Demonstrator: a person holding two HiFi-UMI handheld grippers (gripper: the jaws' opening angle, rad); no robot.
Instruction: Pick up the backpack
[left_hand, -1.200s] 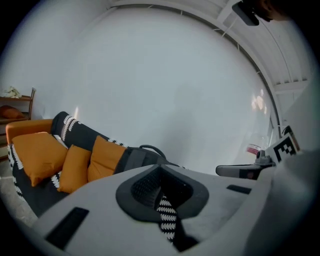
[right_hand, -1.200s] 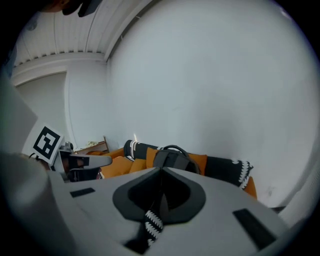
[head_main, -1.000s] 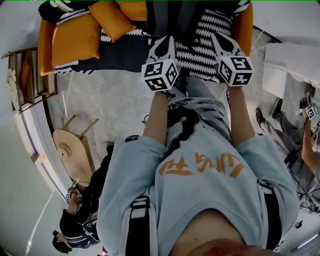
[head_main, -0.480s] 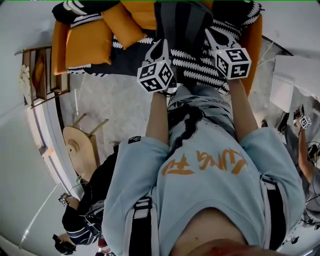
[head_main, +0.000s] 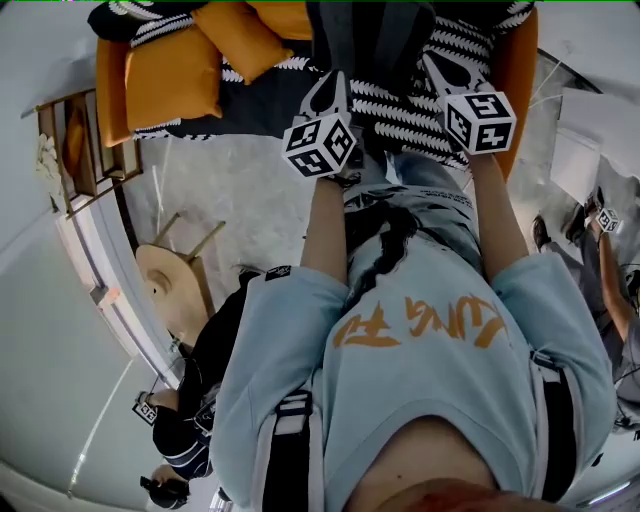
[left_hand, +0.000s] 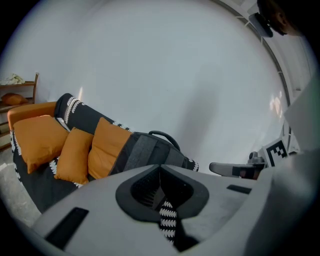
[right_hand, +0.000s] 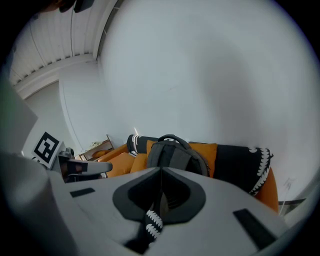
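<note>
Grey-plastic left gripper (left_hand: 160, 170) and right gripper (right_hand: 161, 172) are held out side by side ahead of the person's chest. Each has its jaws pressed together, with nothing between them. Past their tips runs the front edge of the sofa (head_main: 512, 70), its seat draped in a black-and-white patterned throw (head_main: 415, 125). The backpack (right_hand: 172, 152) stands upright on the right half of the seat. It is dark grey and leans on the backrest, with orange cushions (head_main: 170, 75) along the left half and more of the throw toward the right arm. Its carry handle (right_hand: 172, 137) arches free at the top. A plain white wall (right_hand: 200, 65) lies behind.

The step in hand reads as the approach — neither gripper touches the backpack yet. The next move probably calls for one pair of jaws to spread, slip round the top handle and close on it. The bag looks soft and may sag on lifting, so the other gripper could steady a side or strap.
</note>
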